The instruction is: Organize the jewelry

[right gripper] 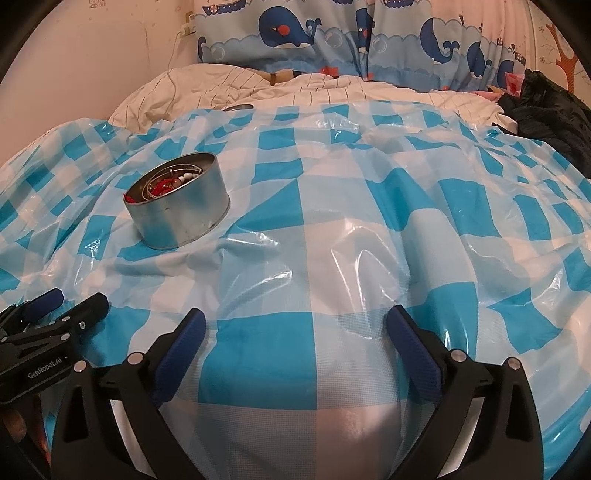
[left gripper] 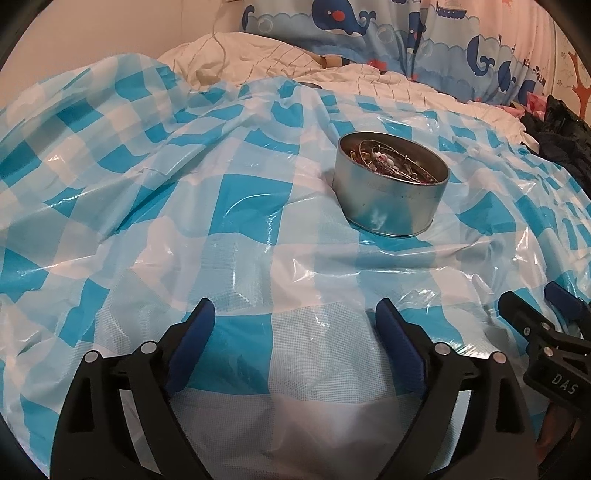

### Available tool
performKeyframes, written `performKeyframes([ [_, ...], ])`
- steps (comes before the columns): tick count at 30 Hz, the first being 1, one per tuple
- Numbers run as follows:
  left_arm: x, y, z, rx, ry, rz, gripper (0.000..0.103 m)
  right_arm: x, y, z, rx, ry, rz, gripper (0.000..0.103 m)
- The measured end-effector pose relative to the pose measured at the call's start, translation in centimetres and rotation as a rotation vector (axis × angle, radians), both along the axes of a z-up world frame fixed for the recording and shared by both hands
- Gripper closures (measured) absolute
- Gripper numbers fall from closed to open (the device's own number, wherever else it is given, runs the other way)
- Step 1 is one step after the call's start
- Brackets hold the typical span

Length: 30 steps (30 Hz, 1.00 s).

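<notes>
A round silver tin (left gripper: 389,192) stands on the blue-and-white checked plastic sheet (left gripper: 184,206) that covers the bed. It holds a tangle of jewelry (left gripper: 391,162): metal rings, beads, red and pink bits. In the right wrist view the tin (right gripper: 181,206) stands at the left, with red and white pieces (right gripper: 166,184) inside. My left gripper (left gripper: 295,314) is open and empty, low over the sheet, well in front of the tin. My right gripper (right gripper: 295,321) is open and empty, to the right of the tin. Each gripper shows at the other view's edge (left gripper: 546,314) (right gripper: 55,306).
Behind the sheet (right gripper: 351,206) lie a white striped duvet (right gripper: 332,88) and whale-print pillows (right gripper: 295,33). A dark garment (right gripper: 554,107) lies at the far right. A small round metal object (right gripper: 238,108) rests at the sheet's far edge. A cable (right gripper: 171,74) hangs from a wall socket.
</notes>
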State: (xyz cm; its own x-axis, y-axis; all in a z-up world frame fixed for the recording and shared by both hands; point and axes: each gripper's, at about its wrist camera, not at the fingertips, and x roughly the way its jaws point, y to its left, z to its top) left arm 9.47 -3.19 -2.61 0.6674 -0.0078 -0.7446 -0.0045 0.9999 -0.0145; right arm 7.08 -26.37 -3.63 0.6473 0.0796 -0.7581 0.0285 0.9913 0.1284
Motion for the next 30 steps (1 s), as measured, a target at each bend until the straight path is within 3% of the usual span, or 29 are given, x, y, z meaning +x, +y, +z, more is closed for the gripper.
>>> performKeyframes([
  [5, 0.0, -0.3, 0.1, 0.015, 0.002, -0.003, 0.016, 0.0, 0.0, 0.0, 0.001, 0.0, 0.0, 0.008],
  [8, 0.0, -0.4, 0.7, -0.004, 0.004, -0.043, 0.009, 0.0, 0.0, -0.1, 0.004, 0.001, 0.0, 0.008],
  [10, -0.2, -0.2, 2.1, -0.02, -0.046, -0.061, 0.008, 0.0, 0.1, -0.1, 0.005, 0.002, 0.0, 0.008],
  [14, -0.4, -0.3, 3.4, 0.041, -0.153, -0.057, 0.008, 0.0, 0.1, -0.1, 0.004, 0.002, 0.0, 0.008],
  [20, 1.8, 0.0, 1.0, 0.04, -0.024, -0.03, 0.008, 0.0, 0.1, -0.1, 0.002, 0.003, 0.0, 0.007],
  [30, 1.5, -0.3, 0.5, 0.054, -0.031, -0.026, 0.008, 0.0, 0.1, -0.1, 0.003, 0.003, 0.0, 0.007],
])
